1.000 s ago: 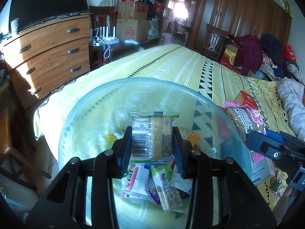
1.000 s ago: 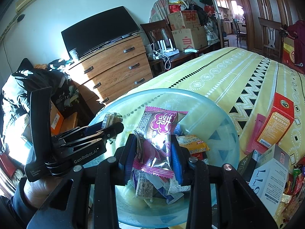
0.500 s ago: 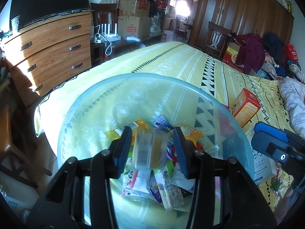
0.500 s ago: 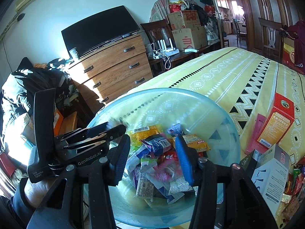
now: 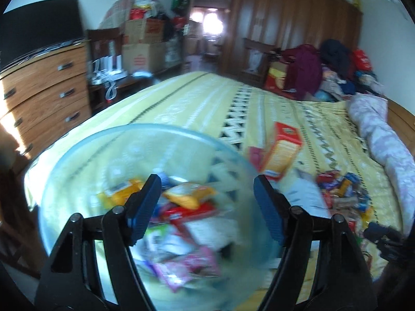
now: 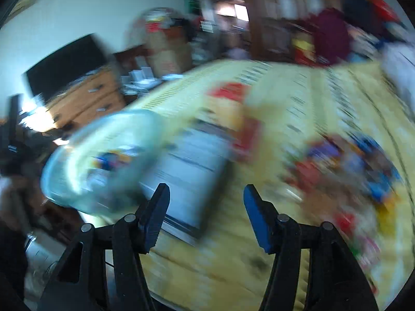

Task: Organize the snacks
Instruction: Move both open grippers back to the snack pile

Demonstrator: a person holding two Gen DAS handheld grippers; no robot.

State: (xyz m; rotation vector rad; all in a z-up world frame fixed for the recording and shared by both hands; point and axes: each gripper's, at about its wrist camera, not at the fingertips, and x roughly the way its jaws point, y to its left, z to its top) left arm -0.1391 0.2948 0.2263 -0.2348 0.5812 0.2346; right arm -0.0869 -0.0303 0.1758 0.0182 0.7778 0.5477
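With both tongs' jaws just opened and empty, the left gripper (image 5: 207,202) hangs over the packet-filled glass bowl (image 5: 77,155) at the bed's corner; the right gripper (image 6: 206,213), swinging toward the loose snack pile (image 6: 345,165), might nudge the white box (image 6: 186,171) into it.

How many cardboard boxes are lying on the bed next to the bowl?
2 that I can make out. An orange box lies on the bedspread just past the bowl; a white box lies right beside the bowl, nearer the camera. Blur may hide others.
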